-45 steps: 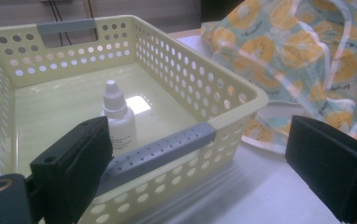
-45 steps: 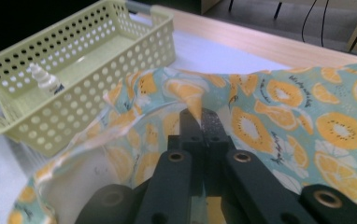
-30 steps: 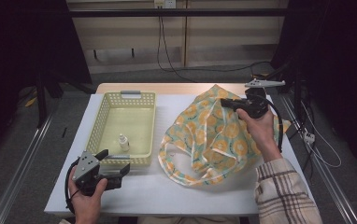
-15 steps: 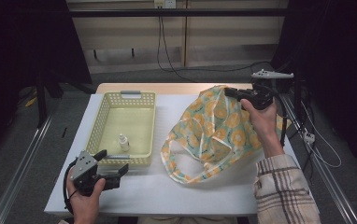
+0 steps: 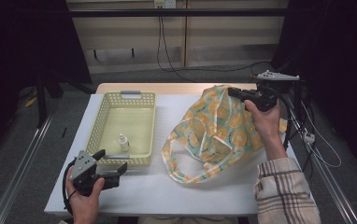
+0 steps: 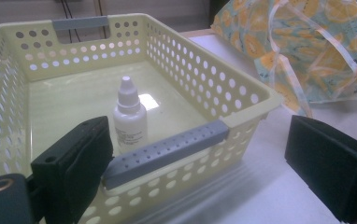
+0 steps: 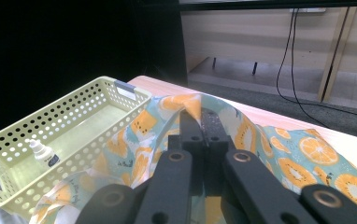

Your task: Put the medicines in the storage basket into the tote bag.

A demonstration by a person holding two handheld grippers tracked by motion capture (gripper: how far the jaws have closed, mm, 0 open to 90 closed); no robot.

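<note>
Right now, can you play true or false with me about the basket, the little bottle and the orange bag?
1. The little bottle stands upright inside the yellow basket. True.
2. The right gripper is pinching the orange-print bag. True.
3. The left gripper is holding the bottle. False: its jaws are open, empty, just outside the basket.
4. The bag lies inside the basket. False: it is beside it on the table.

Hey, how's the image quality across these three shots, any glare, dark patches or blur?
High view: table evenly lit, surroundings nearly black. Left gripper view: a bright glare patch on the basket floor behind the dropper bottle; the near jaws are soft. Right gripper view: upper left is black, the close jaws blurred, pinching the orange-print bag.
</note>
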